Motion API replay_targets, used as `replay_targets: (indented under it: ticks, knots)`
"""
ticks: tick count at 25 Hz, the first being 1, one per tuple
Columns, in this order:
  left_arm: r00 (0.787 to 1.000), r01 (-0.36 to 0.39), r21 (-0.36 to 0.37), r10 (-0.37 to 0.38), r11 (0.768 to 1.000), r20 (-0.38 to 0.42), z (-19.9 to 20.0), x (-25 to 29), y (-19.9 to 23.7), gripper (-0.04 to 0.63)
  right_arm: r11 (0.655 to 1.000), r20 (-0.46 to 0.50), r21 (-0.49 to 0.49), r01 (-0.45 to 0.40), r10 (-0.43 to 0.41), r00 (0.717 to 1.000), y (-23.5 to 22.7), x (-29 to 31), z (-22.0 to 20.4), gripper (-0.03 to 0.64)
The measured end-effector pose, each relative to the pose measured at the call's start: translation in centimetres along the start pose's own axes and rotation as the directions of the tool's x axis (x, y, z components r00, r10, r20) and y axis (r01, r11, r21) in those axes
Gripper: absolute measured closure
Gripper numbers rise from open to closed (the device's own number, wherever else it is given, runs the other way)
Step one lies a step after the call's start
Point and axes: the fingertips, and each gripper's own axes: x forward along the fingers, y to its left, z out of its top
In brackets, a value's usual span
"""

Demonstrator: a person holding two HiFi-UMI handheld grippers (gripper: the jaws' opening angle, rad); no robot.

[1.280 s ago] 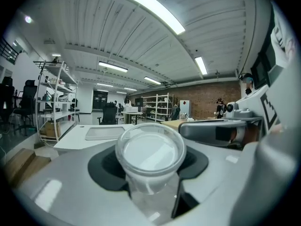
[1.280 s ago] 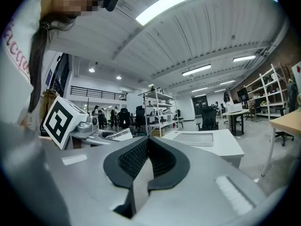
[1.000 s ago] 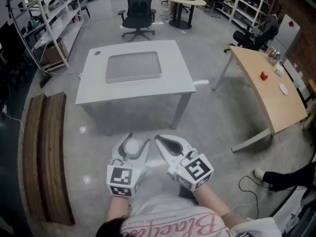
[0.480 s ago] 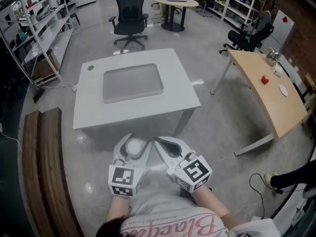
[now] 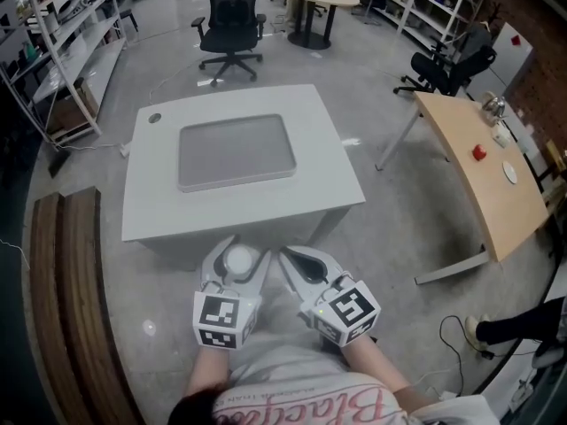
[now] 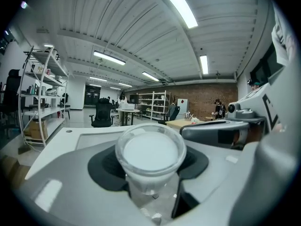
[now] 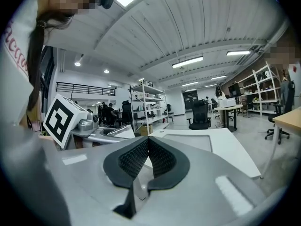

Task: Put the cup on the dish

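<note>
Two grippers: you hold them side by side, low in front of your body, just short of the near edge of the white table (image 5: 330, 177).
Left gripper (image 5: 244, 251): its jaws stand part-way apart, and the dark pads pinch the cup by its sides.
Cup (image 6: 150, 153): it is clear-walled with a round white top that shows from above. It sits between your left pads, off the table.
Right gripper (image 7: 147, 147): its pads are pressed together with nothing between them.
Dish (image 5: 236, 151): this flat grey rectangle lies in the middle of the table, well apart from the cup.
Surroundings: a black office chair (image 5: 230, 20) stands beyond the table, and a wooden desk (image 5: 478, 184) is on your right.
</note>
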Motion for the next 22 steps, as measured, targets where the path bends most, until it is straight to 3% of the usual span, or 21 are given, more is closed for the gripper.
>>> replay_targets:
  ticks: [10,15,22]
  knots:
    - [0.998,-0.057,-0.02,0.056,0.998,-0.022,1.0,6.8,6.0,0.344,0.999,-0.007,0.017,-0.033,0.033,0.999,-5.0,6.6,2.1,0.615]
    - [0.997,-0.067,0.021,0.066,0.998,0.03,2.3,11.4,9.1,0.344,0.998,-0.038,0.022,-0.055,0.056,0.998,-8.2,10.4,2.5,0.615]
    - [0.995,-0.098,0.032,0.097,0.995,0.021,1.0,17.1,13.2,0.344,0.992,-0.089,0.047,-0.113,0.117,0.989,-10.9,14.9,2.5,0.615]
